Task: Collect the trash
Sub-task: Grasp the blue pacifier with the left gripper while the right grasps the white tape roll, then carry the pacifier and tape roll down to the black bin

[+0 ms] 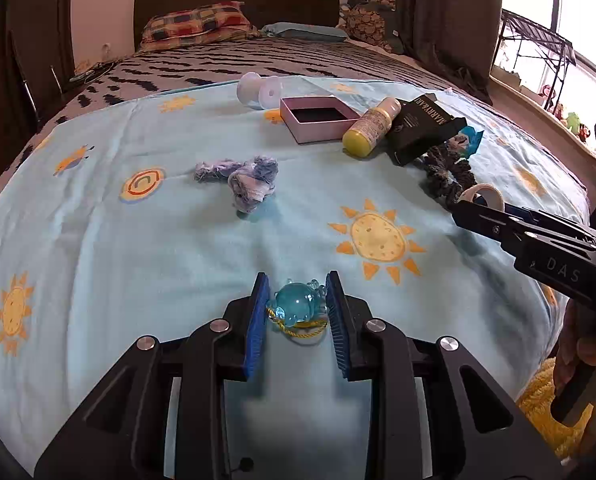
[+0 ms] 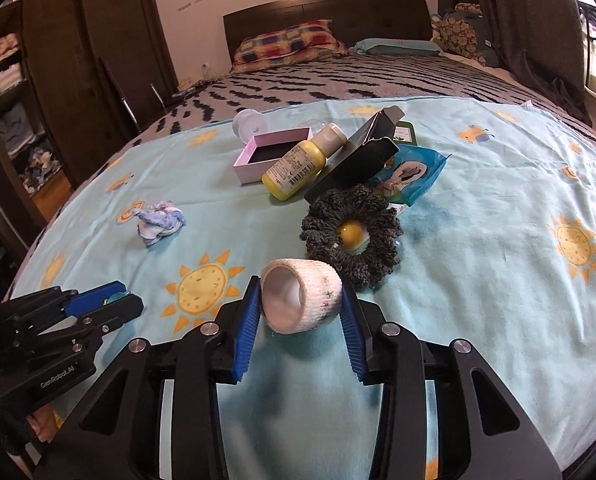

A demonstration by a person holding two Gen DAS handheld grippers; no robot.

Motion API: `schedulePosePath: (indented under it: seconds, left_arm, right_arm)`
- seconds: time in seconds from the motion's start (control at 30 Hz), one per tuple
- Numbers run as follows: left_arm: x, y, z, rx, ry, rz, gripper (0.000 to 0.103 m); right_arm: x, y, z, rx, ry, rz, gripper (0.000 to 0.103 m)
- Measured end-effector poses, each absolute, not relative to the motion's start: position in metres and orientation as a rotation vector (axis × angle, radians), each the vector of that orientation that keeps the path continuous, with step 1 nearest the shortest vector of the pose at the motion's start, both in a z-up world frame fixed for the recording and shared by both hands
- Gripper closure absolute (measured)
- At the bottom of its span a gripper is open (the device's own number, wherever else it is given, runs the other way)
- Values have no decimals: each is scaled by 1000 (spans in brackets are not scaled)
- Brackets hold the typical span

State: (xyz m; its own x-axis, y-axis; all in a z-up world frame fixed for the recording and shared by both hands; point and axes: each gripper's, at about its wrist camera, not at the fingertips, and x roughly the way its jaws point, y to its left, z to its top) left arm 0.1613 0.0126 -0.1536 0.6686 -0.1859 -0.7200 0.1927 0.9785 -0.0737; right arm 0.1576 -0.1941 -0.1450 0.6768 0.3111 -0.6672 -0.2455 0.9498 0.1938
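Left wrist view: the left gripper (image 1: 297,304) pinches a blue trinket (image 1: 296,307) squarely between its pads. The right gripper (image 2: 301,300) clamps a tape roll (image 2: 301,300), its open end facing left.

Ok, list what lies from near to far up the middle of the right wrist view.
White tape roll between the right gripper pads → dark grey knitted scrunchie → yellow plastic bottle → clear plastic spool.
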Motion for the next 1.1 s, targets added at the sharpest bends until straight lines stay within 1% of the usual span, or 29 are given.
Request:
schedulePosePath:
  seconds: [0.43, 0.63, 0.87, 1.1]
  left_arm:
    - [84, 1, -117, 28, 752, -246, 76]
    - [45, -1, -105, 13, 728, -264, 76]
    - [-4, -8, -111, 14, 742, -321, 76]
    - [-30, -26, -152, 35, 861, -396, 76]
  right_arm:
    - [80, -204, -108, 60, 692, 344, 64]
    - [36, -214, -103, 52, 683, 350, 64]
    - [-16, -229, -124, 47, 741, 350, 64]
    - [-41, -234, -164, 67, 852, 356, 64]
